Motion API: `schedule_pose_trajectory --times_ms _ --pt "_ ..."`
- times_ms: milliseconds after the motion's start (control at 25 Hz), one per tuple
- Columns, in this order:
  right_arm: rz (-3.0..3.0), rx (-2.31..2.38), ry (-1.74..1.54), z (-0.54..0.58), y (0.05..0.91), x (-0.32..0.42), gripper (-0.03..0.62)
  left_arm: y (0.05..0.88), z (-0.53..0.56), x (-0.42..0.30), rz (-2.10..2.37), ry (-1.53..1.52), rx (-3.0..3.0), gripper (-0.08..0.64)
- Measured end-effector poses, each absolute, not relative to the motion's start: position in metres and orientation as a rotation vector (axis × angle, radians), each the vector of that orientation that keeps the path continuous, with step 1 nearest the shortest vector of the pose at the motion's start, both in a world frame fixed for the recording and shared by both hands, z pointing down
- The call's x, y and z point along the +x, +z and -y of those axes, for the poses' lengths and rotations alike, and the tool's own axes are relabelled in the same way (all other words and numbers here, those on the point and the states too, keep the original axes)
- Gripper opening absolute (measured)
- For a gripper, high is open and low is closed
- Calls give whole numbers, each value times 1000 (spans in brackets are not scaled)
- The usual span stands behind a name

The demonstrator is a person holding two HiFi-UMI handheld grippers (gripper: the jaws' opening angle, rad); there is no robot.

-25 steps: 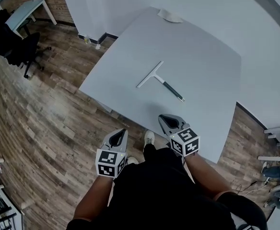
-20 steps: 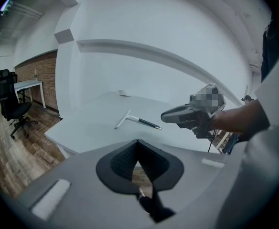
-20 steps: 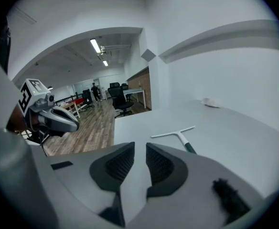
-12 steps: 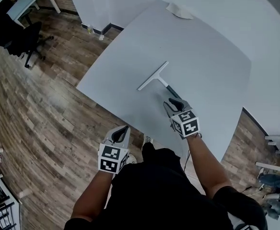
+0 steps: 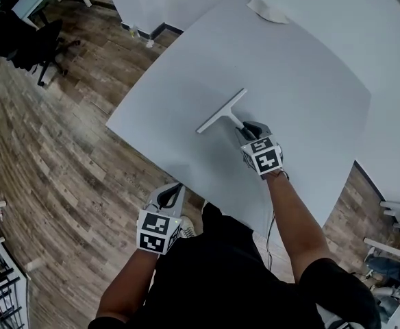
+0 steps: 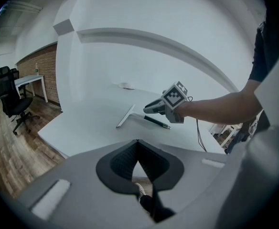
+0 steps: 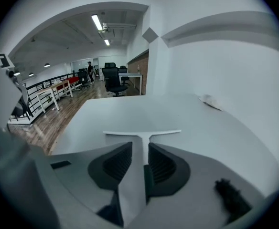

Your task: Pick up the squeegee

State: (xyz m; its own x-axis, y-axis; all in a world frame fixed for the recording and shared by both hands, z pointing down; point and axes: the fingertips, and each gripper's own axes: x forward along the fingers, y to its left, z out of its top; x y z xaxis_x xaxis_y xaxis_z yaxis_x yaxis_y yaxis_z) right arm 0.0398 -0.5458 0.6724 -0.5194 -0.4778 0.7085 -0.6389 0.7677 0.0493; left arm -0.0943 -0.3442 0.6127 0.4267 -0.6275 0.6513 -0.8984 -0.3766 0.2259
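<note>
Our right gripper (image 5: pixel 248 127) hovers over the squeegee (image 5: pixel 222 112), which lies flat on the white worktop (image 5: pixel 309 74), fingers (image 7: pixel 114 165) apart with its slim stem (image 7: pixel 144 147) between them. If we close too high or off-centre, we judge the stem could skid or pivot on the smooth surface. Our left gripper (image 5: pixel 175 189), fingers together and empty, hangs off the worktop's edge, no help.

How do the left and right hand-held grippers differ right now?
Left hand-held gripper: jaws together, empty, off the table, above the floor. Right hand-held gripper: jaws apart, straddling the squeegee handle on the table. Both carry marker cubes.
</note>
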Motion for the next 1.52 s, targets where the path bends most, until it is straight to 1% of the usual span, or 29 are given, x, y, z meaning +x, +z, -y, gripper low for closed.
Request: schedule_pose_trajectory --times_ms 280,560,840,1160,1520 --pt "2128 756 274 563 712 43 101 616 344 -97 1287 652 2092 8" --pt "2093 700 294 567 733 39 103 620 341 -103 1288 666 2061 8" --pt "2085 712 423 568 749 40 103 619 340 -113 1316 622 2031 7" --pt "2080 782 447 566 745 39 94 612 340 -118 1321 573 2040 6" --pt "2178 918 500 545 695 35 94 599 330 -122 1319 544 2090 7"
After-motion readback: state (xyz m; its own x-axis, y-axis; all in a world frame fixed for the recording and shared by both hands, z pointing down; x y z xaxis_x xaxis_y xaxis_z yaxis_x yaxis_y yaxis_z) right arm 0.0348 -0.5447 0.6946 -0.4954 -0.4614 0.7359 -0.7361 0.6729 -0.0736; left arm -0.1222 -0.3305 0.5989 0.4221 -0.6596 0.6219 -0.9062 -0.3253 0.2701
